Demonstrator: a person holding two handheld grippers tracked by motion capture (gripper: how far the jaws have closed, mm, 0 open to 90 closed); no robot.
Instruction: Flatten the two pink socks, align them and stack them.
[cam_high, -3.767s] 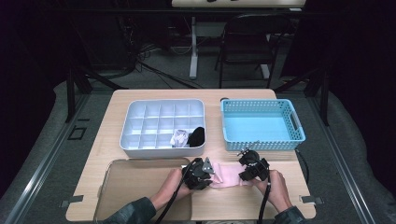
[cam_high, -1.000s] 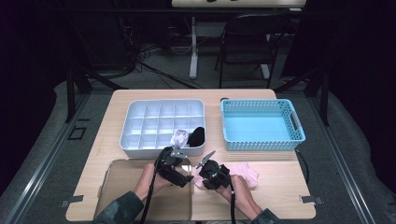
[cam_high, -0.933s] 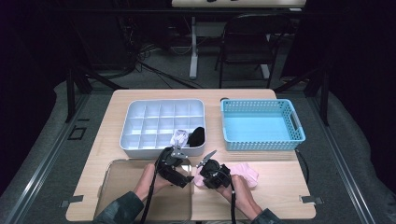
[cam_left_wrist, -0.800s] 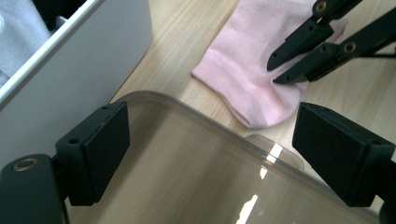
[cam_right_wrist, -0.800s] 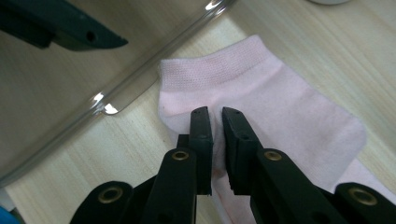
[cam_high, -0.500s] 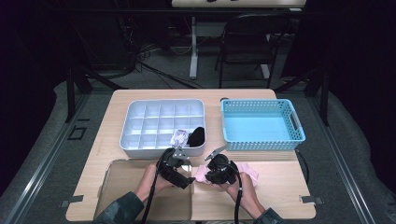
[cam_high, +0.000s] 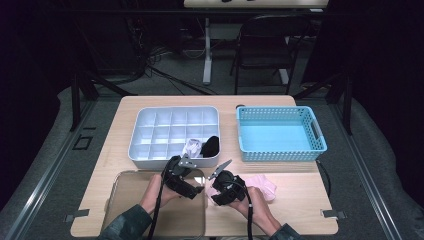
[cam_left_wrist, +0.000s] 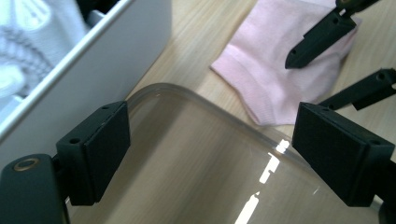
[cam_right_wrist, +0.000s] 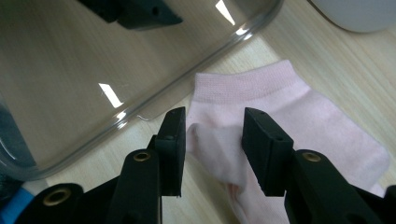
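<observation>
1. While I look down my right gripper (cam_right_wrist: 212, 154) at the pale pink ankle sock (cam_right_wrist: 299, 135), I see it lying flat on the light wooden table (cam_right_wrist: 327, 60), with a raised fold of its fabric standing between the two black jaws.
2. Those right jaws have just been opening; they stand a little apart now, and I cannot tell whether their pads (cam_right_wrist: 173, 140) touch the fold.
3. From above, the sock (cam_high: 263, 184) sits on the near part of the table (cam_high: 300, 210), just beside my right gripper (cam_high: 220, 172) and in front of the blue basket.
4. Its ribbed cuff lies just beside the rounded corner of the clear plastic tray lid (cam_right_wrist: 93, 70), which rests flat on the wood to the sock's left in the high view.
5. My left gripper (cam_left_wrist: 210, 144) hangs over that lid (cam_left_wrist: 187, 158) with its jaws wide apart and nothing between them; the sock (cam_left_wrist: 275, 70) and the tips of the right gripper show beyond it.
6. In the high view my left gripper (cam_high: 197, 187) is close to the right one, the two nearly facing.
7. Just behind the lid stands the white divided plastic organiser tray (cam_high: 150, 125); a white patterned sock (cam_high: 191, 148) and a black rolled sock (cam_high: 211, 145) fill two of its front compartments.
8. Right of it stands the light blue perforated plastic basket (cam_high: 280, 114).
</observation>
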